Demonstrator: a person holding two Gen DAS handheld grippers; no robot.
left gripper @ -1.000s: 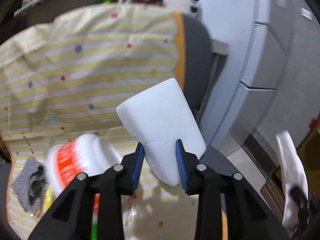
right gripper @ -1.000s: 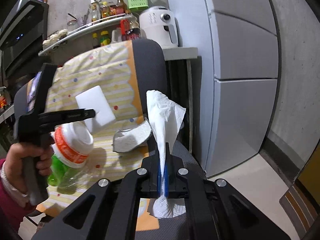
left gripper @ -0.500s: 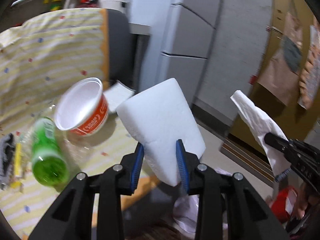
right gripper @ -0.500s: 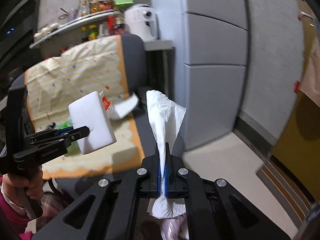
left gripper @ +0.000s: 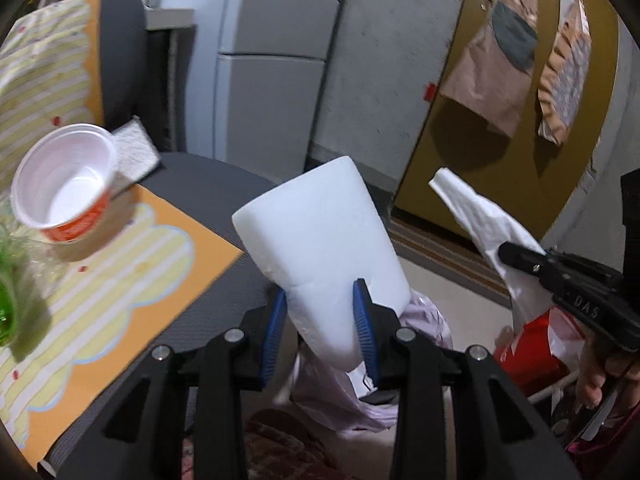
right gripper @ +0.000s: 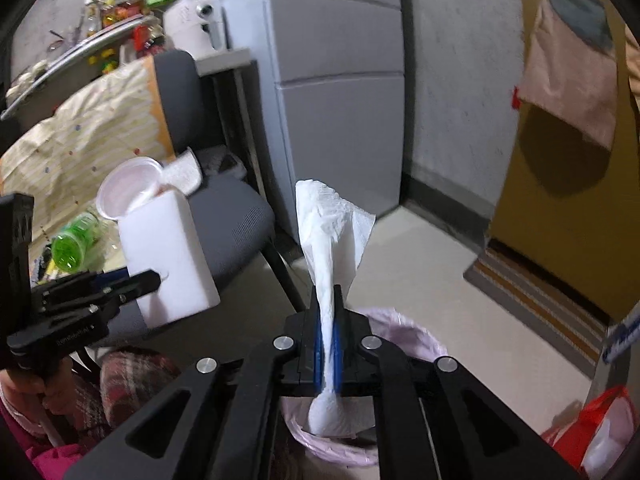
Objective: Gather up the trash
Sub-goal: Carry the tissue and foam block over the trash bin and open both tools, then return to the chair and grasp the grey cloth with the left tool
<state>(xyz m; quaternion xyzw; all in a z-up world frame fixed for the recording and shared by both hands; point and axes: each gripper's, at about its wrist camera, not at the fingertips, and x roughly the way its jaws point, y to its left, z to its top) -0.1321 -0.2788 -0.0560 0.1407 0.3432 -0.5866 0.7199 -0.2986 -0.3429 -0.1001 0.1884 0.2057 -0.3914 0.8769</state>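
My left gripper is shut on a white foam block and holds it in the air past the chair's edge, above a bin lined with a pale pink bag. My right gripper is shut on a crumpled white paper tissue, just above the same bin. The right gripper and tissue show in the left wrist view at right. The foam block and left gripper show in the right wrist view at left.
A grey chair with a yellow striped cloth holds an orange-and-white cup, a green bottle and a white pad. A red bag lies on the floor. Grey cabinets and a yellow door stand behind.
Both grippers have swung right, away from the chair and toward the floor bin, each still holding its item. The lined bin has come into view under them.
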